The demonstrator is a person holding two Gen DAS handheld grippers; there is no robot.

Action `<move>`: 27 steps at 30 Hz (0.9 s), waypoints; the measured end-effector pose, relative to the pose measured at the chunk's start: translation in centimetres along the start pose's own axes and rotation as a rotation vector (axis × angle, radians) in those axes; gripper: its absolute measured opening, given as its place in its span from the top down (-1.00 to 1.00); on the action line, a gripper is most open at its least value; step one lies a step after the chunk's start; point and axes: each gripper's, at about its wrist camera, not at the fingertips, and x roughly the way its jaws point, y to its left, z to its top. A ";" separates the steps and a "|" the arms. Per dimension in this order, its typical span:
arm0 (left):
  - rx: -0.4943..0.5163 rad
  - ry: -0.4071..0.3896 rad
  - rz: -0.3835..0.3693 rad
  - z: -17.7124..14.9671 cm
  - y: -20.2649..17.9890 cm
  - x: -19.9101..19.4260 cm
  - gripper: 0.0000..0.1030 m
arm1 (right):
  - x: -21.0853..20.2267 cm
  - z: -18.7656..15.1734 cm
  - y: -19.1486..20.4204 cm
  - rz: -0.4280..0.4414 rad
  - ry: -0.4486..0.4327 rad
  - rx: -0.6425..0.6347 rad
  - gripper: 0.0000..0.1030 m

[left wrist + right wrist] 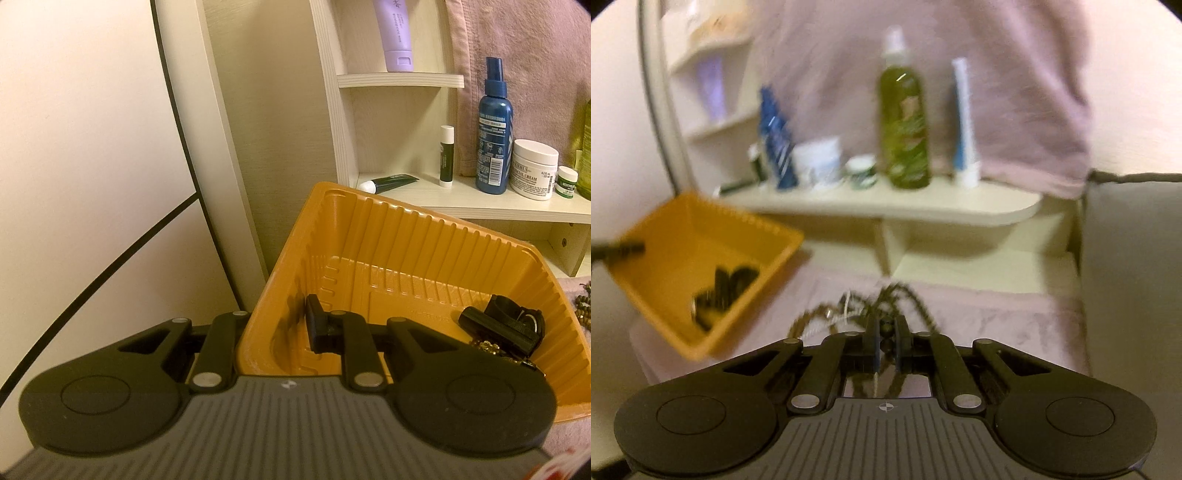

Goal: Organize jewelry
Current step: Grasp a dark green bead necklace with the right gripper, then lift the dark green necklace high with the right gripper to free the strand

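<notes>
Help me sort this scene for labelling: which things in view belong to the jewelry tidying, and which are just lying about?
Part of the job:
- ribbed orange plastic tray, gripped at its wall by the left gripper
- black watch lying in it
- brown beaded strands in the right gripper

Just lying about:
- blue spray bottle
- white cream jar
- green bottle
- lilac tube

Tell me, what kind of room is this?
Probably a bedroom dressing corner or bathroom nook: a shelf holds a blue spray bottle and a face cream jar, with a pink towel hanging behind.
</notes>
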 end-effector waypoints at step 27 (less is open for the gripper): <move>0.000 -0.002 -0.003 0.0 0.0 0.0 0.64 | -10.8 12.6 -0.6 -0.012 -0.300 -0.021 0.86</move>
